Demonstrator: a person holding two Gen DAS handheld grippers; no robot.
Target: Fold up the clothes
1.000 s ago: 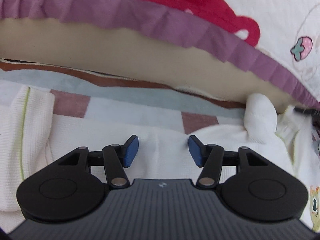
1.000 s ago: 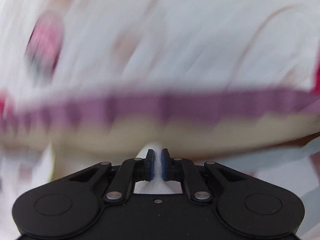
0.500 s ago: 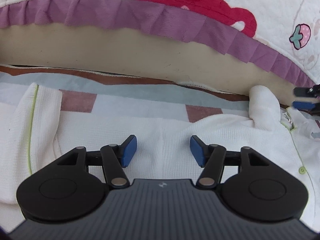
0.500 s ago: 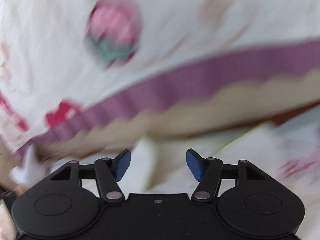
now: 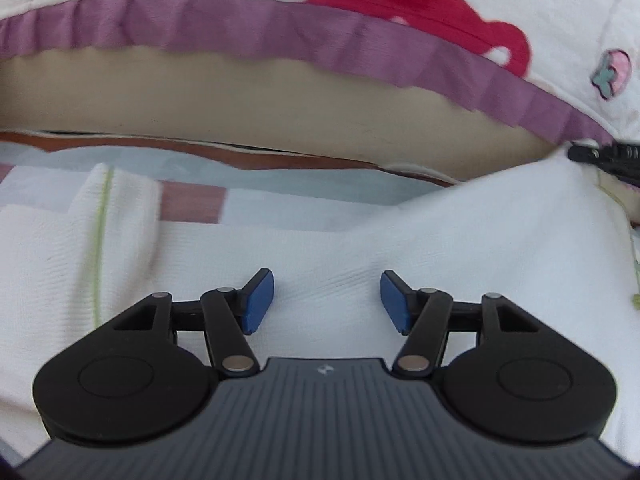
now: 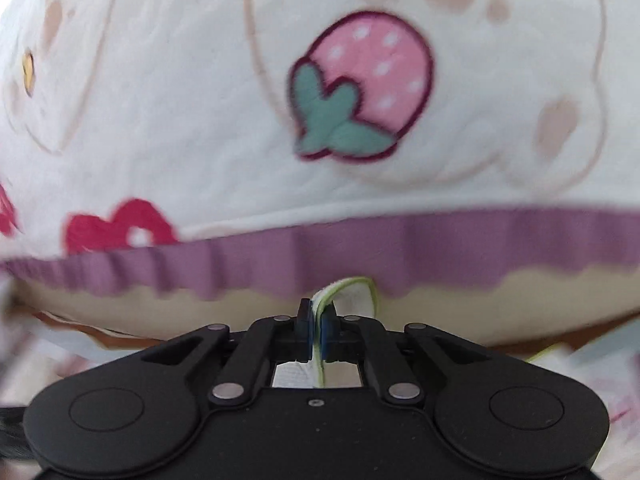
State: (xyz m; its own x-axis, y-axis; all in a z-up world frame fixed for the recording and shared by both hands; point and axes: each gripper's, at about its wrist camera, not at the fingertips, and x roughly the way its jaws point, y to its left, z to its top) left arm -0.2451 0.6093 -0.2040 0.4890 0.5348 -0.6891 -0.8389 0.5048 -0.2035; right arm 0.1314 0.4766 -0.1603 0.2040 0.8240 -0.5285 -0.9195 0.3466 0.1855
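Observation:
A white waffle-knit garment (image 5: 460,232) with thin green piping lies on a checked sheet. My left gripper (image 5: 327,300) hovers just over its middle, open, with only cloth below the blue pads. The garment's right corner is pulled up toward my right gripper (image 5: 600,156), which shows black at the far right edge. In the right wrist view my right gripper (image 6: 316,332) is shut on a green-piped edge of the garment (image 6: 344,292), which sticks up between the pads.
A plush quilt (image 6: 200,120) with strawberry print and a purple ruffle (image 5: 280,28) bulges right behind the garment, over a beige mattress side (image 5: 240,100). The checked sheet (image 5: 280,196) shows between garment and mattress. A folded sleeve (image 5: 100,208) lies at the left.
My right gripper let go of one fold, opened wide, swung sideways and shut on the green-piped edge. That corner is now lifted and stretched. My left gripper stayed open over the cloth.

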